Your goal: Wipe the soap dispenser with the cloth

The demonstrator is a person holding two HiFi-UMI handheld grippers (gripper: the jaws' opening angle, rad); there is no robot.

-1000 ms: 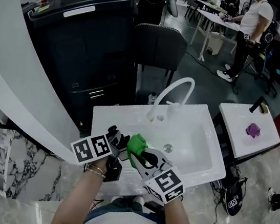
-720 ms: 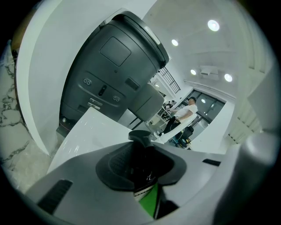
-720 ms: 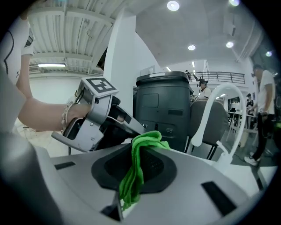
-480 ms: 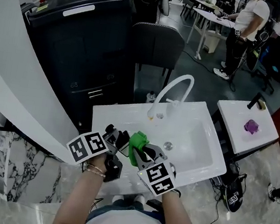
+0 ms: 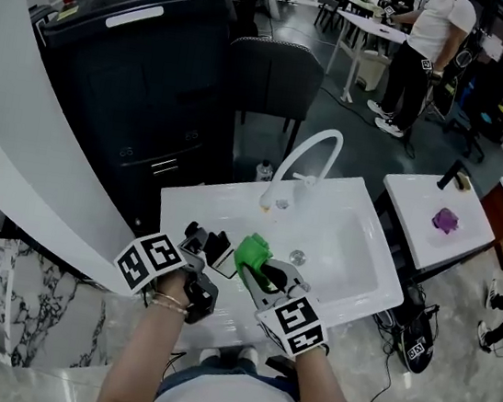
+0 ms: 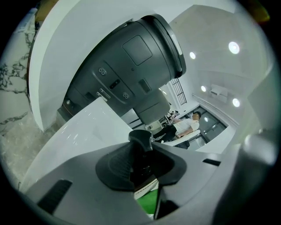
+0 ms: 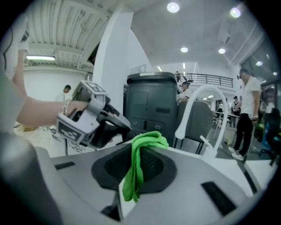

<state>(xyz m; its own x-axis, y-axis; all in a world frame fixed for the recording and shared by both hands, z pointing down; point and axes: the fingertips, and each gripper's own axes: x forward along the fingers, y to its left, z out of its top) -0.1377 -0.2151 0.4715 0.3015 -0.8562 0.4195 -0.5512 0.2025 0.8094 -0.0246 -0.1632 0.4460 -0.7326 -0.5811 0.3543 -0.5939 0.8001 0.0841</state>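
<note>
Status: right gripper (image 5: 260, 269) pinches bunched green cloth (image 5: 249, 249); left gripper (image 5: 204, 248) clamps small black soap dispenser (image 6: 140, 140) just left of it.

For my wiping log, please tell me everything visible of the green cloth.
The green cloth is soft, bright and crumpled. The right gripper pinches it between its fingers: a bunch stands above them, a folded tail hangs below. It is held over the sink's near side, beside the soap dispenser in the left gripper.
</note>
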